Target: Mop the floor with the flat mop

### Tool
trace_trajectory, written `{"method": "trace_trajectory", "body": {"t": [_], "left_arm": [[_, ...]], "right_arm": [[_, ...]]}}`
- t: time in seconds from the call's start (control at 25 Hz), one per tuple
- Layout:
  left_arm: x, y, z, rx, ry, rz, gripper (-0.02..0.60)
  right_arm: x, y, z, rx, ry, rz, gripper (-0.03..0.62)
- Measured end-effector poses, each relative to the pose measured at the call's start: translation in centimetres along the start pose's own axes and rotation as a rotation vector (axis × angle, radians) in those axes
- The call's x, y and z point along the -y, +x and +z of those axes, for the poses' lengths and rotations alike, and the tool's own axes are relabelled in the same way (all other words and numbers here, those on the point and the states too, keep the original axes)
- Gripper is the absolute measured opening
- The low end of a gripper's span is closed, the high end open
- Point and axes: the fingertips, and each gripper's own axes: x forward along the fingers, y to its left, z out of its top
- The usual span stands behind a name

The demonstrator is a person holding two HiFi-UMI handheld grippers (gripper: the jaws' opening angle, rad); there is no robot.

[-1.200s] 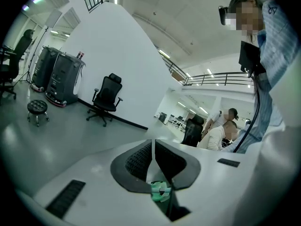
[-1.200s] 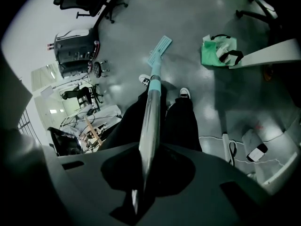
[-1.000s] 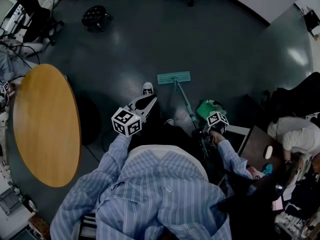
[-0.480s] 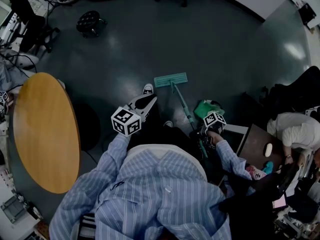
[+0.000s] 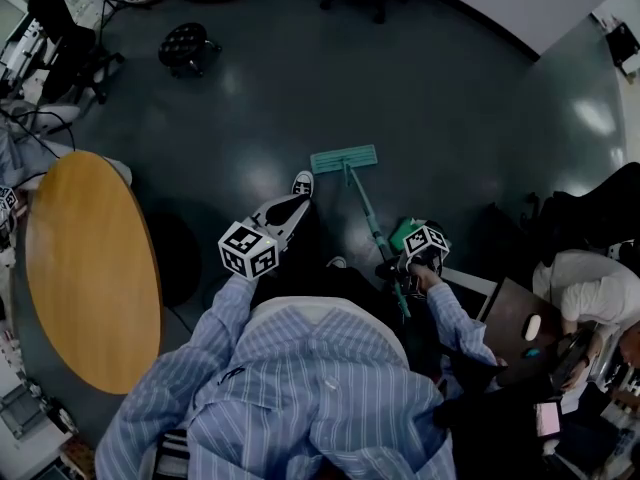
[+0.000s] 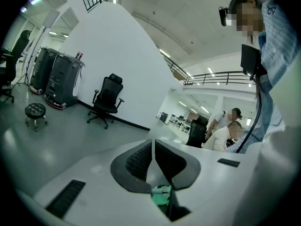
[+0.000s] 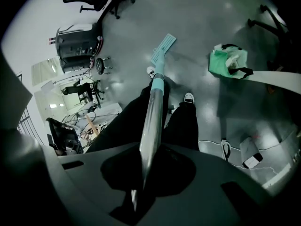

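The flat mop's teal head [image 5: 344, 158] lies on the dark floor ahead of the person's shoe [image 5: 302, 182]. Its metal handle [image 5: 366, 210] slants back to my right gripper [image 5: 400, 268], which is shut on it. In the right gripper view the handle [image 7: 153, 117] runs from between the jaws of my right gripper [image 7: 145, 161] out to the mop head [image 7: 163, 47]. My left gripper [image 5: 285, 211] is held up at chest height, away from the mop. Its jaws [image 6: 153, 147] are shut together with nothing between them.
A round wooden table [image 5: 90, 258] stands at the left. A green bag [image 7: 228, 60] sits on the floor right of the mop. A black stool [image 5: 187, 40] and office chairs stand farther off. A seated person [image 5: 590, 278] and cluttered desks fill the right side.
The mop head and my right gripper have shifted only slightly. The person's front shoe has moved a little toward the mop. The left gripper stays raised and shut.
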Motion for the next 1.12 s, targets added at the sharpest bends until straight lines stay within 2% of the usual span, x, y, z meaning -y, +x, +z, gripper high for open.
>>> {"method": "trace_trajectory", "body": {"t": [0.32,0.64,0.84,1.12], "left_arm": [[-6.8,3.8,2.4,-0.042,-0.039,-0.014,0.025],[-17.6,6.7,6.8,-0.070,-0.065,0.006,0.026],[-23.5,7.9,9.3,-0.069,-0.096,0.046,0.026],[-30.5,7.7,9.9,-0.071,-0.174,0.133,0.026]], "right_arm": [[-6.5,-0.9,8.8,0.017,0.003,-0.002,0.058],[-16.2,-1.3,20.9,0.018,-0.011,-0.025,0.058],[-21.9,-2.1,29.4,0.035,-0.029,-0.050,0.058],[-29.9,-2.5,41.8,0.059,-0.060,-0.075,0.058]]}}
